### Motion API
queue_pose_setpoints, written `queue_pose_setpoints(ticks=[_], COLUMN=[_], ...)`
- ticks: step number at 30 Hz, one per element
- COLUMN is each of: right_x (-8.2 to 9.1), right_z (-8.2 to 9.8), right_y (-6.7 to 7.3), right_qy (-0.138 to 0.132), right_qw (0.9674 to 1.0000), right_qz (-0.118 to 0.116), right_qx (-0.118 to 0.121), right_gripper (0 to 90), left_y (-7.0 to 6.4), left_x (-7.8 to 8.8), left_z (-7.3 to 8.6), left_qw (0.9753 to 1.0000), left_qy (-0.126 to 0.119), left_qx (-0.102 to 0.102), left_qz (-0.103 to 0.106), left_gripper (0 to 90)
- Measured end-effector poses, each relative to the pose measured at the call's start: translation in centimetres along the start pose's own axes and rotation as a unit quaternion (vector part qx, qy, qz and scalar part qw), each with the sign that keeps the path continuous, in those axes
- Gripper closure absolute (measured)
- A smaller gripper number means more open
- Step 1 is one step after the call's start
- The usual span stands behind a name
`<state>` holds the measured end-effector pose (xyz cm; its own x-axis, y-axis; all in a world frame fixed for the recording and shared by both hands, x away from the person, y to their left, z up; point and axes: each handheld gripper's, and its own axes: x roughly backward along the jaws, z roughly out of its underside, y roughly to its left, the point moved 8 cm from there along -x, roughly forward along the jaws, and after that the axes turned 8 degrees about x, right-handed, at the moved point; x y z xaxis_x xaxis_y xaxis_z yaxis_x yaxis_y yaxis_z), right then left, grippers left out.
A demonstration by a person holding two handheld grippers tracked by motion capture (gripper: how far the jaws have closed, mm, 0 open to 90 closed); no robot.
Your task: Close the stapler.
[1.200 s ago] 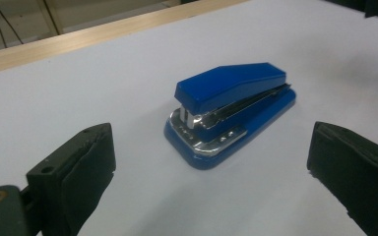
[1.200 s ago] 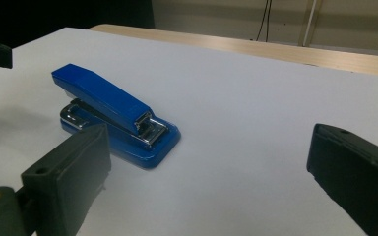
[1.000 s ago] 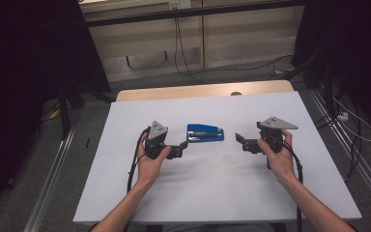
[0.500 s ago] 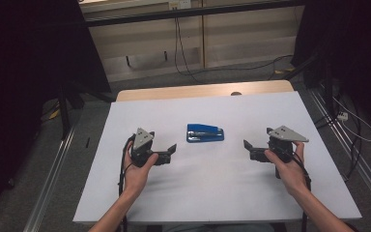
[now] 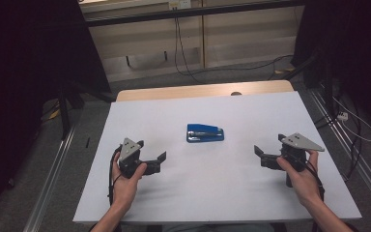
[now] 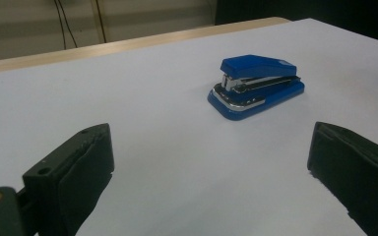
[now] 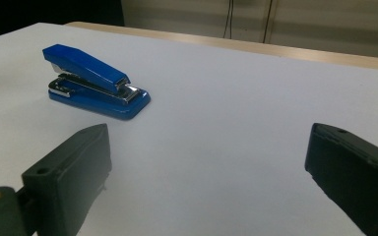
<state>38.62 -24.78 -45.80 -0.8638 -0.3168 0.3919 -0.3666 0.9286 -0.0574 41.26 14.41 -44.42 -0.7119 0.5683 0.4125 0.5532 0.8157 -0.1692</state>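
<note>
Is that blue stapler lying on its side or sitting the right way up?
Right way up. The stapler rests flat on its base on the white table, its blue top arm above the metal strip.

Two black jaws of the left claw (image 6: pixel 211 182) are seen rising from the bottom corners, set wide apart with nothing held between them. Beyond the gap, a blue stapler (image 6: pixel 256 86) is seen lying flat on the white table (image 6: pixel 142 98), well apart from both jaws, its metal mouth turned toward the left. A wooden edge (image 6: pixel 128 44) is shown along the table's far side.
</note>
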Motion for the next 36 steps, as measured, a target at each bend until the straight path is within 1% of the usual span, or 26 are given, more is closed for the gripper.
queue_pose_setpoints(ticks=[3, 4, 5, 7, 9, 11, 13, 15, 17, 19, 21, 23, 26, 29, 31, 33, 34, 36], right_x=[0.5, 0.6, 0.8, 1.0, 1.2, 1.4, 1.8, 2.2, 2.5, 2.8, 3.1, 3.5, 3.9, 3.9, 4.0, 4.0, 3.9, 3.8], right_z=[0.2, 0.3, 0.4, 0.6, 0.8, 0.8, 0.8, 1.0, 1.3, 1.5, 1.8, 2.0, 2.2, 2.2, 2.1, 2.0, 2.0, 2.0], right_y=[-0.1, -0.1, 0.0, 0.1, 0.1, 0.0, 0.0, 0.1, 0.0, -0.1, -0.1, 0.0, -0.1, -0.1, 0.0, 0.1, 0.1, 0.2], right_qy=[-0.001, -0.001, 0.0, 0.002, 0.002, -0.002, -0.006, -0.007, -0.007, -0.008, -0.006, -0.004, -0.008, -0.015, -0.02, -0.021, -0.022, -0.023], right_qw=[1.0, 1.0, 1.0, 0.9999, 0.9999, 1.0, 0.9999, 0.9999, 0.9999, 0.9999, 0.9999, 0.9999, 0.9998, 0.9997, 0.9996, 0.9996, 0.9996, 0.9996], right_qz=[0.003, 0.001, -0.001, -0.006, -0.003, 0.001, 0.004, 0.005, 0.008, 0.012, 0.014, 0.016, 0.017, 0.021, 0.014, 0.015, 0.015, 0.015], right_qx=[-0.004, -0.004, -0.006, -0.01, -0.01, -0.009, -0.007, -0.007, -0.01, -0.006, -0.004, -0.001, -0.009, -0.003, -0.013, -0.009, -0.006, -0.007], right_gripper=[3.4, 3.4, 3.4, 3.4, 3.4, 3.4, 3.4, 3.3, 3.3, 3.3, 3.3, 3.3, 3.3, 3.3, 3.2, 3.2, 3.2, 3.2], left_y=[0.4, 0.5, 0.7, 1.1, 1.3, 1.4, 1.3, 1.2, 1.2, 1.2, 1.2, 1.3, 1.2, 0.9, 0.9, 0.9, 0.9, 0.9], left_x=[0.7, 0.9, 1.1, 1.5, 2.0, 2.5, 2.9, 3.3, 3.7, 4.0, 4.2, 4.4, 4.5, 4.6, 4.6, 4.5, 4.5, 4.5], left_z=[0.3, 0.4, 0.6, 0.9, 1.0, 1.2, 1.5, 1.9, 2.1, 2.4, 2.6, 3.0, 3.4, 3.4, 3.6, 3.7, 3.6, 3.6], left_qw=[1.0, 0.9999, 0.9999, 0.9997, 0.9996, 0.9994, 0.9995, 0.9995, 0.9994, 0.9994, 0.9995, 0.9994, 0.9994, 0.9995, 0.9988, 0.9989, 0.9991, 0.9991], left_qy=[-0.002, -0.003, 0.0, 0.007, 0.004, 0.004, 0.003, 0.008, 0.01, 0.013, 0.011, 0.018, 0.021, 0.018, 0.026, 0.028, 0.024, 0.025], left_qx=[0.003, 0.006, 0.003, 0.001, 0.009, 0.002, -0.001, -0.004, -0.005, -0.008, -0.002, -0.001, -0.003, -0.01, -0.027, -0.019, -0.014, -0.015], left_qz=[-0.005, -0.009, -0.01, -0.022, -0.027, -0.035, -0.032, -0.029, -0.031, -0.03, -0.028, -0.03, -0.029, -0.024, -0.031, -0.032, -0.031, -0.03], left_gripper=[3.7, 3.6, 3.6, 3.6, 3.7, 3.7, 3.6, 3.7, 3.7, 3.6, 3.7, 3.7, 3.7, 3.7, 3.7, 3.7, 3.7, 3.7])
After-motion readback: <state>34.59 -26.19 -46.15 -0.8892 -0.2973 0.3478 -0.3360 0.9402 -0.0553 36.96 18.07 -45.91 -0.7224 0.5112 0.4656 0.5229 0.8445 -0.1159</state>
